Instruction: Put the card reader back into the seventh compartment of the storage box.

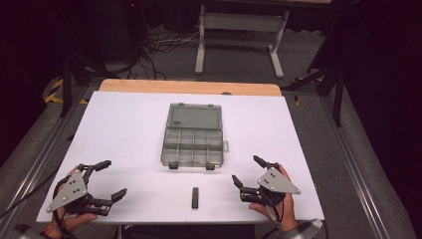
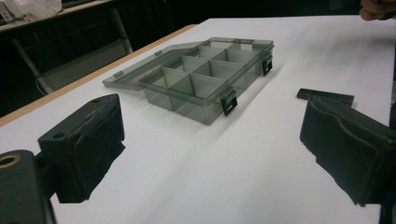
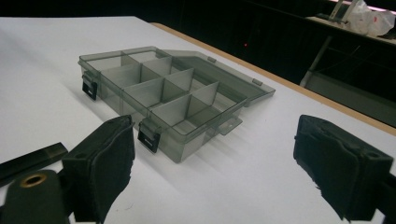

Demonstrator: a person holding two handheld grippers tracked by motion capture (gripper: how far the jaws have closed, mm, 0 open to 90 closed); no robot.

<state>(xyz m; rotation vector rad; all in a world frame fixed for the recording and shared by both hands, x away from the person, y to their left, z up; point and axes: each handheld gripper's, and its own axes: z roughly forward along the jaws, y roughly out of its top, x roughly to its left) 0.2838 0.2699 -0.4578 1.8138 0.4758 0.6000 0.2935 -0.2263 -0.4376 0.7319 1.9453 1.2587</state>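
Mid-table on the white table top (image 1: 124, 129) we see a clear grey compartment box (image 1: 192, 147), lid (image 1: 194, 116) swung fully open and lying flat behind it, two black latches (image 1: 173, 165) on the near wall, dividers visible, compartments look empty. Near the front edge, between both hands, lies a small black bar (image 1: 195, 197), apart from the box. Our left gripper (image 1: 110, 180) sits low at the near left, jaws spread wide, holding nothing. Our right gripper (image 1: 247, 171) sits at the near right, jaws likewise apart and empty, pointed toward the box.
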